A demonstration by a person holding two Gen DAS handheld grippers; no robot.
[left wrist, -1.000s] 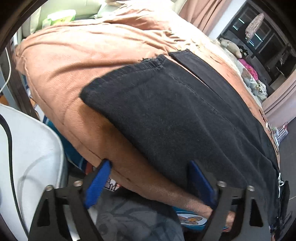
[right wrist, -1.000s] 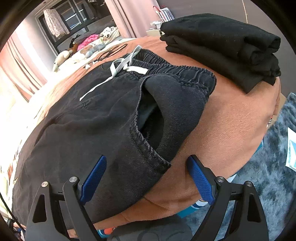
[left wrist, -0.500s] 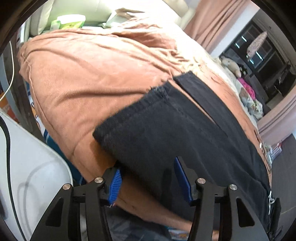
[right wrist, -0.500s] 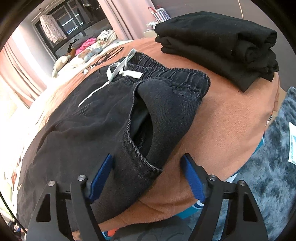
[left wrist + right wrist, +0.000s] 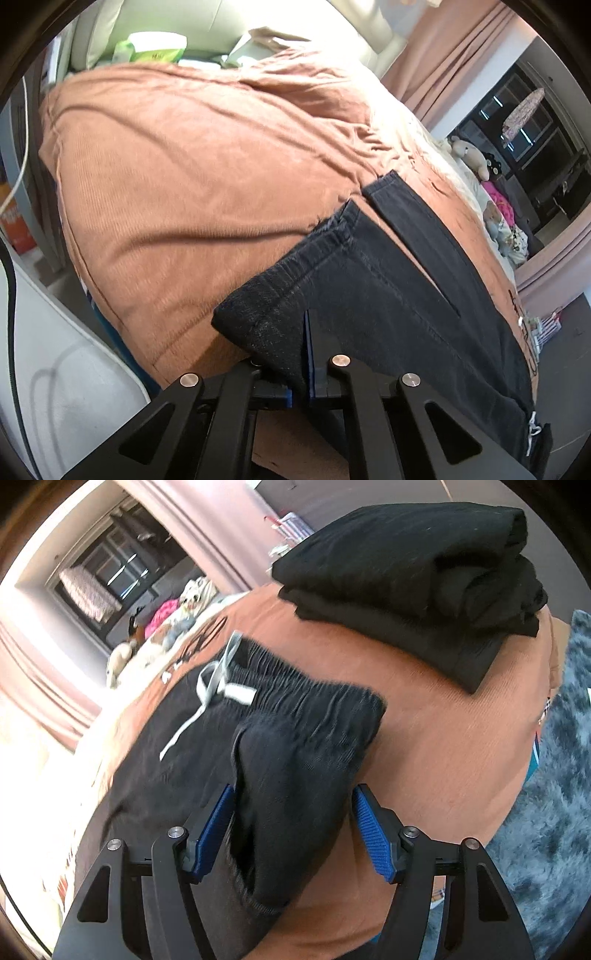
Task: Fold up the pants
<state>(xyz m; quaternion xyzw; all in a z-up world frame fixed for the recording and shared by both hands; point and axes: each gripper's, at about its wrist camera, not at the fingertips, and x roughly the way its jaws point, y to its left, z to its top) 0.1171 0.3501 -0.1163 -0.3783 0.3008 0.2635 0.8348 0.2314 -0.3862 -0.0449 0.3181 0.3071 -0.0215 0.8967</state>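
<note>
While the left gripper (image 5: 301, 354) is pinching the pants (image 5: 388, 314) at the soft, floppy hem, the right gripper (image 5: 291, 827) is closing its half-open jaws around the thick waistband corner (image 5: 347, 716), not yet pressing it.

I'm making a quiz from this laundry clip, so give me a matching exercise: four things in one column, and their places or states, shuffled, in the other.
Things:
1. left tool
2. right tool
3. folded black clothes
4. white drawstring

States:
A. stacked on the orange cover beyond the waistband
B. clamped shut on a pant-leg hem
C. lying loose across the waistband
D. closing, straddling the waist corner of the black pants, pads not yet pressing

Pairs: 1-B, 2-D, 3-A, 4-C
</note>
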